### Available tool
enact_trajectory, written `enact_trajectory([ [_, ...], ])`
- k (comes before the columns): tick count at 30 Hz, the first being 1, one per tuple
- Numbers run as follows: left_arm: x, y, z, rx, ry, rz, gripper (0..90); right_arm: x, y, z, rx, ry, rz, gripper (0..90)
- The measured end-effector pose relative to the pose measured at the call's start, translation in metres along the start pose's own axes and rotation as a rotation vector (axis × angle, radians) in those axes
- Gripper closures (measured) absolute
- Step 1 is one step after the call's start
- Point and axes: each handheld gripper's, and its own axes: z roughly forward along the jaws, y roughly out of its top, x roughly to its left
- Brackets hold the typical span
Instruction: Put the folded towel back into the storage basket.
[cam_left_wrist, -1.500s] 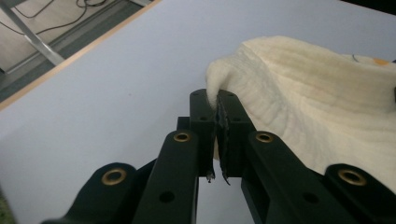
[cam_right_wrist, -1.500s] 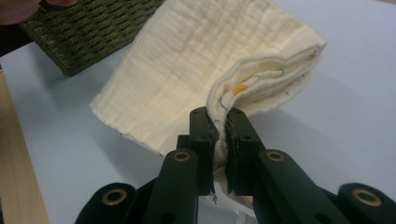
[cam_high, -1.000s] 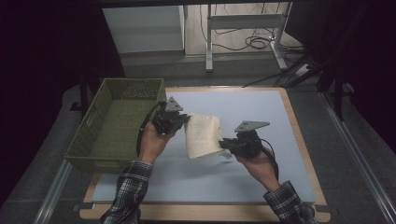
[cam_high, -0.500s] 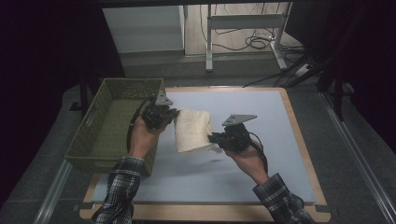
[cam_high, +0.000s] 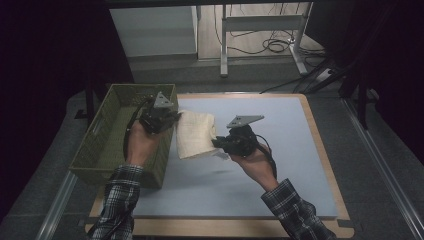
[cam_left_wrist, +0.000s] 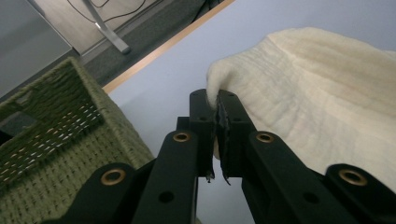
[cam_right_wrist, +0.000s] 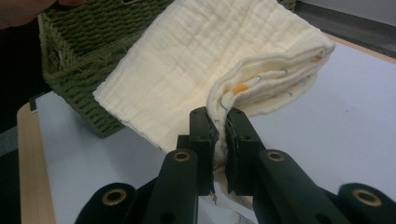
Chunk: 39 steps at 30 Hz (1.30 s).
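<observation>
A folded cream cloth (cam_high: 194, 134) hangs in the air between my two grippers, just right of the green woven basket (cam_high: 100, 145). My left gripper (cam_high: 172, 120) is shut on the cloth's left edge, over the basket's right rim. In the left gripper view the black jaws (cam_left_wrist: 217, 105) pinch a corner of the cloth (cam_left_wrist: 322, 98). My right gripper (cam_high: 216, 143) is shut on the cloth's right side. The right gripper view shows its jaws (cam_right_wrist: 218, 122) clamped on the folded layers of the cloth (cam_right_wrist: 201, 60), with the basket (cam_right_wrist: 88, 42) behind.
A pale blue mat (cam_high: 280, 150) covers the wooden board (cam_high: 320, 150) under the cloth. The basket stands at the mat's left edge. Table legs and cables (cam_high: 270, 40) lie on the floor beyond the board.
Both hands have carried the cloth to the left and a little upward, toward the basket. The grips on the cloth are unchanged.
</observation>
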Motion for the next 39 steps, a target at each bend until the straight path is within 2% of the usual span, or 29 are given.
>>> enact_trajectory([
  [16, 0.027, -0.01, -0.02, 0.001, 0.053, -0.027, 85.8, 0.019, 0.033, 0.027, -0.005, 0.019, -0.043, 82.4],
  [26, 0.048, -0.02, -0.039, 0.003, 0.1, -0.051, 85.8, 0.031, 0.049, 0.046, -0.013, 0.038, -0.054, 82.3],
  [39, 0.073, -0.043, -0.062, 0.008, 0.166, -0.098, 85.9, 0.06, 0.074, 0.082, -0.021, 0.092, -0.07, 82.2],
])
